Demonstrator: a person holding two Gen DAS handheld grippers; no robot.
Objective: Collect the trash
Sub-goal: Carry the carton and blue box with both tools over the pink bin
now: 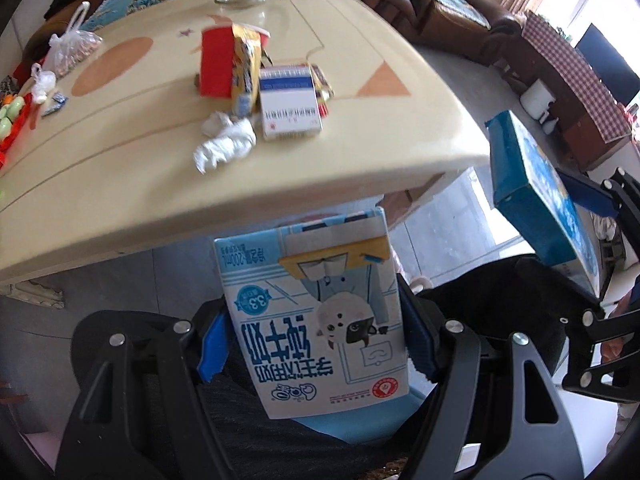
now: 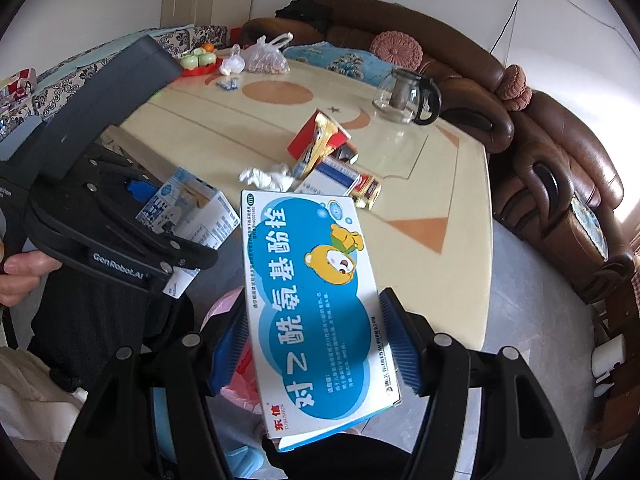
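My left gripper (image 1: 316,344) is shut on a light-blue milk carton (image 1: 316,312), held off the near edge of the cream table (image 1: 120,184); the carton also shows in the right wrist view (image 2: 188,208). My right gripper (image 2: 316,356) is shut on a flat blue medicine box with a bear (image 2: 312,300), seen from the side in the left wrist view (image 1: 540,196). On the table lie crumpled white tissue (image 1: 224,142), a red carton (image 1: 216,64), a yellow-blue pouch (image 1: 246,72), a white-blue medicine box (image 1: 290,100) and a red-gold pack (image 2: 366,192).
A pink-lined bin (image 2: 236,364) sits below my right gripper. A glass teapot (image 2: 404,96), a bag of nuts (image 2: 266,60), a fruit plate (image 2: 198,62) and small blue wrappers (image 2: 228,85) stand on the table's far side. A brown sofa (image 2: 560,160) wraps around behind.
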